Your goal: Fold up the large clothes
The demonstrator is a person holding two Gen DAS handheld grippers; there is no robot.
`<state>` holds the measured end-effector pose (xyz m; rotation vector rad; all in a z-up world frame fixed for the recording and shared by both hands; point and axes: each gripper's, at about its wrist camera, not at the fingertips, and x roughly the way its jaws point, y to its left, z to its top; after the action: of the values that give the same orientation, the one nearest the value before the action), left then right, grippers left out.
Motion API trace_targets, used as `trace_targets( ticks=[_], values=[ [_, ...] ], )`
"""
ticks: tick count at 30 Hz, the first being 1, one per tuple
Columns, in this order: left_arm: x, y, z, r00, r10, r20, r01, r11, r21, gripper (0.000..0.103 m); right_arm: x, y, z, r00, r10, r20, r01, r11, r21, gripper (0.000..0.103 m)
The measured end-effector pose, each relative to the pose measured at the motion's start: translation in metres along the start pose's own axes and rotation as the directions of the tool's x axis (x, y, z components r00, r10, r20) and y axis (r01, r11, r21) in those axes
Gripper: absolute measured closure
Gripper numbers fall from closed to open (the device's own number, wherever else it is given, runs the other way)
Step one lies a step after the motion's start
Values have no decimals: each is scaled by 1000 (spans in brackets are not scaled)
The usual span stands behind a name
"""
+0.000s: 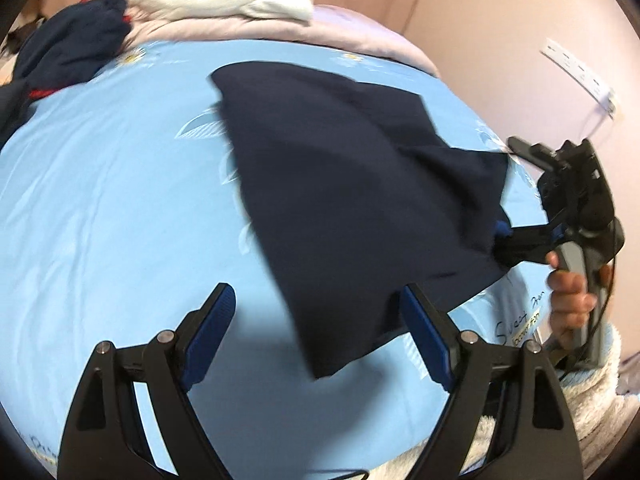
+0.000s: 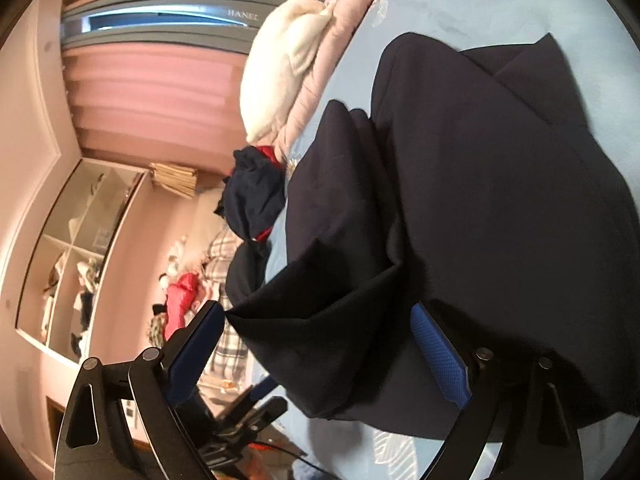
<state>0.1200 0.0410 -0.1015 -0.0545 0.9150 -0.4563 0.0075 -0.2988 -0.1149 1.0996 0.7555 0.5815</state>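
The navy garment [image 1: 352,184] lies on the blue bed [image 1: 120,200], long axis running from the near corner between the spread-open left gripper [image 1: 316,336] away toward the pillows — nearer its right edge, where the right gripper [image 1: 500,240] seems released, cloth draped between its jaws.

Right wrist view: "HANEL" in pale caps on the grey air-con unit [image 2: 168,26], high on the wall, well above and beyond the left jaw. Left wrist view: dark handwriting on the blue bedsheet [image 1: 100,208], just right of the right jaw, approx. "Sweet"; the rest, plus the small yellow tag under it, is too blurred to read.
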Motion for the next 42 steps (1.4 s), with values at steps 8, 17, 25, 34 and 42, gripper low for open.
trace_targets(
  ticks=[8,17,25,34,42],
  values=[
    [-6,15,-4,1000,-17,14,17,999,-51,19,11,0,-3,992,-130,6,129,991,32,3],
    [-18,29,-8,999,-16,30,19,997,-81,19,33,18,-8,941,-332,57,337,930,-146,64],
    [-23,45,-13,1000,-16,21,19,989,-148,19,5,44,-7,954,-269,134,297,910,-290,89],
    [-26,40,-16,999,-25,28,28,990,-137,19,-55,79,16,943,-183,279,277,895,-351,89],
    [-10,38,-10,1000,-30,-10,28,991,-128,19,-67,9,18,926,-272,263,330,920,-212,89]
  ],
)
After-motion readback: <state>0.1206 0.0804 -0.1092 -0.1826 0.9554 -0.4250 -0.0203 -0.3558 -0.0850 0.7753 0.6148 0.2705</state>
